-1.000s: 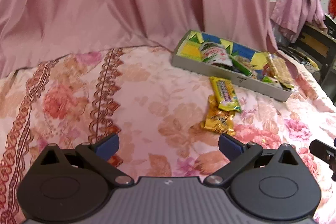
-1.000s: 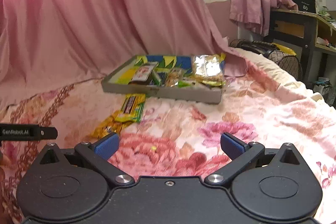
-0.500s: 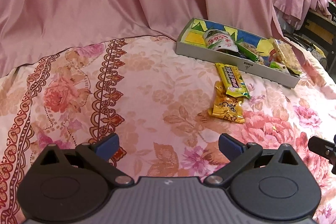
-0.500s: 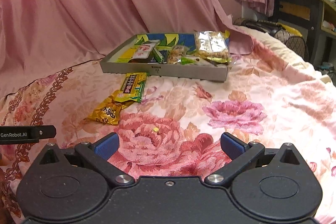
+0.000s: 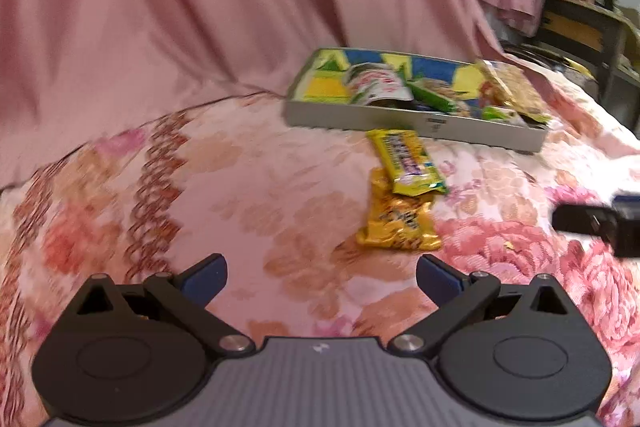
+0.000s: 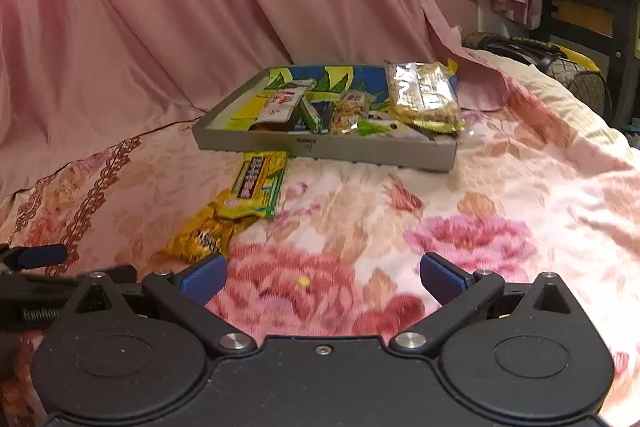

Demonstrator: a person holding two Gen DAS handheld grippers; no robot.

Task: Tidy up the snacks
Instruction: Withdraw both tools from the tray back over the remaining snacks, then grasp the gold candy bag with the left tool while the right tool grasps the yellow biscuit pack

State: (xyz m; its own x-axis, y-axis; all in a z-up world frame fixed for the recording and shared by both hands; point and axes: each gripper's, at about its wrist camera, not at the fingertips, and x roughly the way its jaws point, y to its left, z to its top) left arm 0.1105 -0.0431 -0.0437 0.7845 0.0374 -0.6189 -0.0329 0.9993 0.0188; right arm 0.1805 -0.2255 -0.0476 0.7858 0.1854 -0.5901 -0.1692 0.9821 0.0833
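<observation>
Both claws have come nearer to the two loose snacks since a second ago, and the tray looks larger in both views. The yellow-green bar lies on the bed just in front of the gray tray, with its near end on top of the golden packet. The tray already holds several snacks. The left claw and the right claw are both spread wide and hold nothing. I judge this to be the approach step; next, one claw must lower over the bar and close on it.
</observation>
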